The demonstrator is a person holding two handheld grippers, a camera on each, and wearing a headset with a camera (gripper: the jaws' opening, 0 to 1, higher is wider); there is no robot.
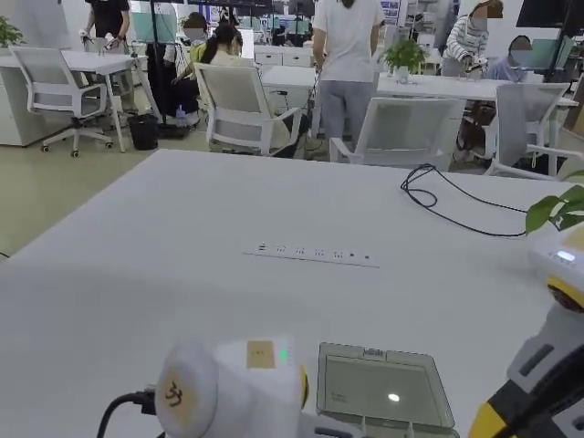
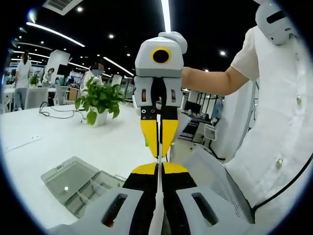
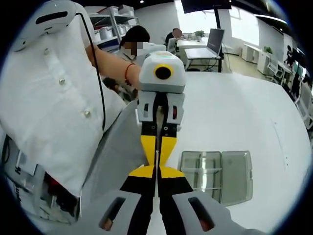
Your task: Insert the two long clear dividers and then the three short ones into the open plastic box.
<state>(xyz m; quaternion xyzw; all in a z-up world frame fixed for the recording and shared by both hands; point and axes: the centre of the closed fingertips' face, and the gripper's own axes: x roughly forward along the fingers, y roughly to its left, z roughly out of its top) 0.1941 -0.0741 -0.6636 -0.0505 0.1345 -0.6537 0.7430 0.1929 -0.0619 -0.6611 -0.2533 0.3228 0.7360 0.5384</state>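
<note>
Left gripper (image 2: 157, 168): we see its jaws pressed together, meeting tip to tip with the right gripper (image 2: 157, 152), which is also closed. The open plastic box (image 2: 68, 180) lies on the white table (image 2: 44, 147), down and left of the left gripper's jaws and just right of the right gripper's. We see clear dividers (image 3: 202, 171) crossing its tray half, with the lid flat beside.

We worked at a white workbench (image 1: 182, 228) with a socket strip (image 1: 310, 253) set in its middle and a black cable (image 1: 447, 196) looped near its far right corner, where a potted plant (image 2: 98, 100) stood. Beyond the far edge, white swivel chairs (image 1: 242, 105), white desks (image 1: 91, 62) and several people stood on a pale floor (image 1: 36, 187). Long light strips (image 2: 166, 14) crossed the dark ceiling.
</note>
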